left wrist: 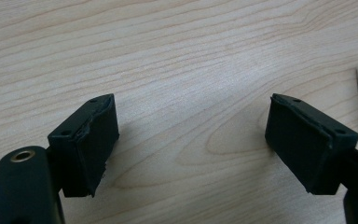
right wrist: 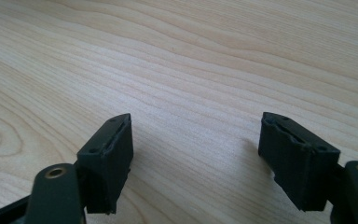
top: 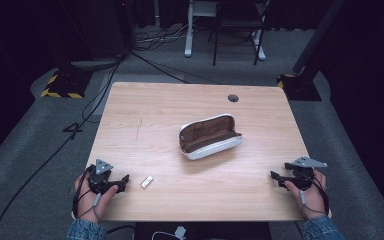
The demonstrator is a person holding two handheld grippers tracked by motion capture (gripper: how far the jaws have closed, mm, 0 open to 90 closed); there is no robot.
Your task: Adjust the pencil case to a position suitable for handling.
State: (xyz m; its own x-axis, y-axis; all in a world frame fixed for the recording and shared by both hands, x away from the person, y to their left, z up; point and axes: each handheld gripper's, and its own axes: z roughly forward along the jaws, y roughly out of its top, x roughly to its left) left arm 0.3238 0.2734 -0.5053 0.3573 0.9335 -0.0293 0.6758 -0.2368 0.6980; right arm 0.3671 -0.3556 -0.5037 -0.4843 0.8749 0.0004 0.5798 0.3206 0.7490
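High view: case lengthwise left-right, apparently open.

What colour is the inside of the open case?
Brown lining inside the white case, clearest in the high view.

Table is lit evenly from overhead, everything around it drops to near black. Soft short shadows under the pouch. Gripper views are bright, wood grain sharp, and the near black jaws look a bit soft.
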